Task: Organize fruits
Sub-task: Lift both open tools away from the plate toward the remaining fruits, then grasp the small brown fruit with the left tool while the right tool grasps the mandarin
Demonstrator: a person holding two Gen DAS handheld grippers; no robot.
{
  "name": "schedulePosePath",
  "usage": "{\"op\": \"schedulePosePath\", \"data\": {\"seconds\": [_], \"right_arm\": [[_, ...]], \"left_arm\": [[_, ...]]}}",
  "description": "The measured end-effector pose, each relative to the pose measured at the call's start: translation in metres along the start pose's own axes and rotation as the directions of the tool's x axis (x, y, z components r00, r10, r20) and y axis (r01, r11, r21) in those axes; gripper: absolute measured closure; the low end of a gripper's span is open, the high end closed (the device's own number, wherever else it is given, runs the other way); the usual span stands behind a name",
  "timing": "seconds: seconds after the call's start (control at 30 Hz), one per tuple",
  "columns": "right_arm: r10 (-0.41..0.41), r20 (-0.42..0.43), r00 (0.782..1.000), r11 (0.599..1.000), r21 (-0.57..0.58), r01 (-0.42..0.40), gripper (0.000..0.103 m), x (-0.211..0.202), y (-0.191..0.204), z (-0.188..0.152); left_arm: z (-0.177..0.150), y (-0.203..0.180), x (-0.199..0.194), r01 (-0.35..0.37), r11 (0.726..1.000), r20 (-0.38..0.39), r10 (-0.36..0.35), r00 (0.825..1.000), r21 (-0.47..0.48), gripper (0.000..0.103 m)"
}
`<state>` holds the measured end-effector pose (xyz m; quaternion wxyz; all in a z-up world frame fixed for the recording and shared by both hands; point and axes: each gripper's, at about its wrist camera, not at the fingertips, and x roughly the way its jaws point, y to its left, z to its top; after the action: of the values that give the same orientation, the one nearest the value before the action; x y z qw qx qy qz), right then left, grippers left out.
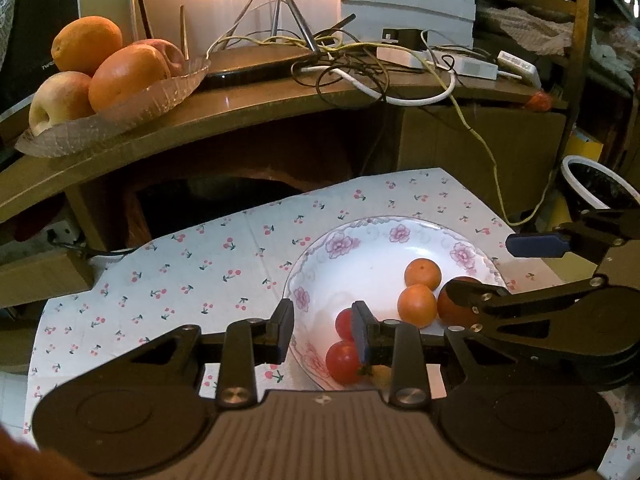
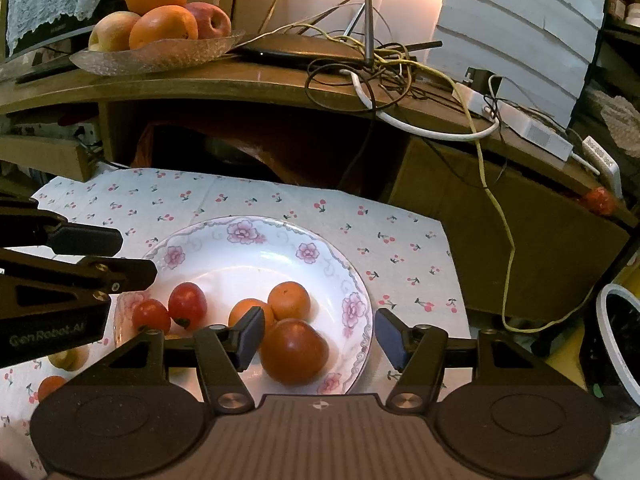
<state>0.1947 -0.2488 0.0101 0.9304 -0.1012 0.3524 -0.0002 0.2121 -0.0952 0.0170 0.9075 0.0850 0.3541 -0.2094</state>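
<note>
Between your right gripper's (image 2: 318,338) spread, empty fingers lies the large tomato (image 2: 294,350) in the floral plate (image 2: 256,228); centre before closing. Beyond them: two tangerines (image 2: 289,300), two small tomatoes (image 2: 187,305). Your left gripper (image 1: 322,330) hangs empty, fingers narrowly parted. Farthest, a glass dish (image 2: 160,56) holds oranges and apples.

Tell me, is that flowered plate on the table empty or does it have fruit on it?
Not empty. The flowered plate holds two cherry tomatoes, two small oranges and one large tomato.

Table w/ cherry-print cloth (image 2: 280,200); floral plate (image 2: 256,236) on it; prob. loose fruit (image 2: 50,386) beside plate.
</note>
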Motion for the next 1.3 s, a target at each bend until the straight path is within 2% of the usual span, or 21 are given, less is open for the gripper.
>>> {"op": "schedulePosePath", "data": {"seconds": [0.63, 0.93, 1.1, 1.3], "right_arm": [[-0.024, 0.005, 1.000, 0.999, -0.032, 0.025, 0.042, -0.005, 0.003, -0.003], [-0.015, 0.019, 1.000, 0.999, -0.051, 0.016, 0.042, -0.014, 0.008, -0.005], [0.037, 0.024, 0.999, 0.999, -0.031, -0.037, 0.042, -0.026, 0.006, -0.008], [0.162, 0.030, 0.986, 0.987, -0.015, -0.162, 0.042, -0.044, 0.012, -0.010]], "left_arm": [[-0.004, -0.003, -0.010, -0.004, 1.000, 0.006, 0.004, 1.000, 0.021, 0.066], [-0.017, 0.001, -0.029, 0.008, 0.999, -0.003, -0.008, 1.000, 0.045, 0.066], [-0.039, 0.013, -0.041, 0.023, 0.998, -0.043, -0.021, 0.999, 0.061, 0.066], [-0.067, 0.027, -0.045, 0.034, 0.996, -0.101, -0.027, 0.995, 0.076, 0.066]]}}
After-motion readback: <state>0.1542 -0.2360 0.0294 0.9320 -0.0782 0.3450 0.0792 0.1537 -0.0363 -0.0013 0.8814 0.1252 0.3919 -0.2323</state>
